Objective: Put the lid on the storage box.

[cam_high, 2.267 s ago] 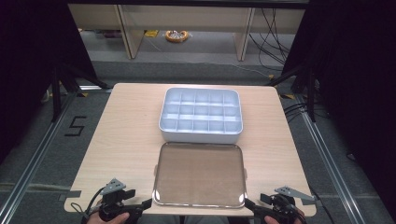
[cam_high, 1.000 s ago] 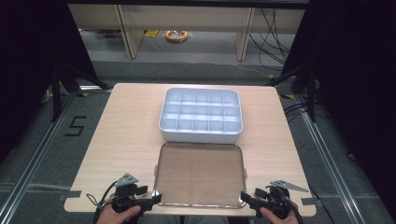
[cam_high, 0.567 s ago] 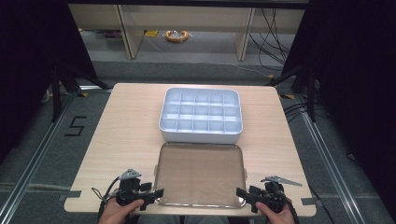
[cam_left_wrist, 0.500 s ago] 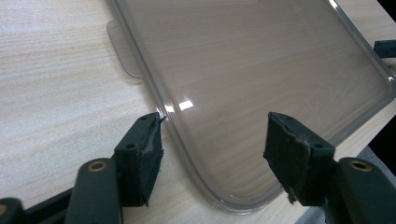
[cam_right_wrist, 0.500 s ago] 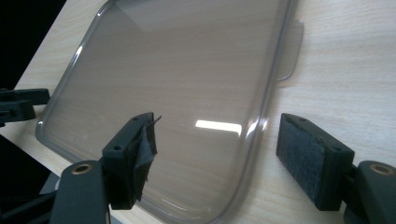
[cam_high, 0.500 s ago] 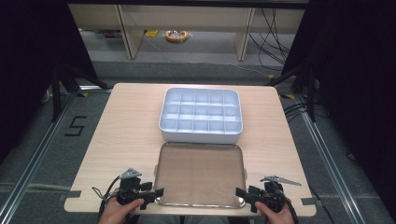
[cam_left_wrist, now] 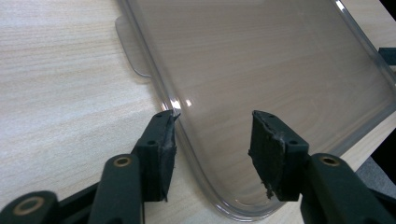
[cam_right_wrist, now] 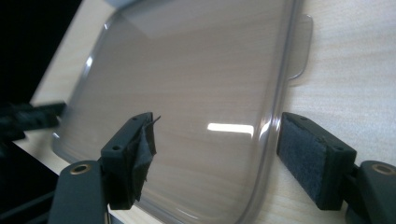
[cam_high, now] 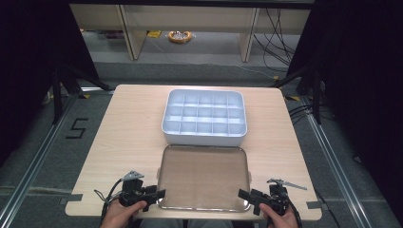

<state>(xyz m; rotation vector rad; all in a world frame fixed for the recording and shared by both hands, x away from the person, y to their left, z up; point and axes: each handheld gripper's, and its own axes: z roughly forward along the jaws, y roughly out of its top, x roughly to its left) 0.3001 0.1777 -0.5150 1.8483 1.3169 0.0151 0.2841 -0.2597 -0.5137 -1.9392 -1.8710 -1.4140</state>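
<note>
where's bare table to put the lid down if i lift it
Bare wood runs left of the divided box and lid, and right of both. The table's middle and near edge are crowded: box, lid, left gripper, right gripper.

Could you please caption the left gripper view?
Left hand-held gripper, jaws closing, straddles the clear lid's near corner rim.

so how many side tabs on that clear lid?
2. One tab sticks out from the clear lid's left edge, the other tab from its right edge, both flat on the table. No others visible.
</note>
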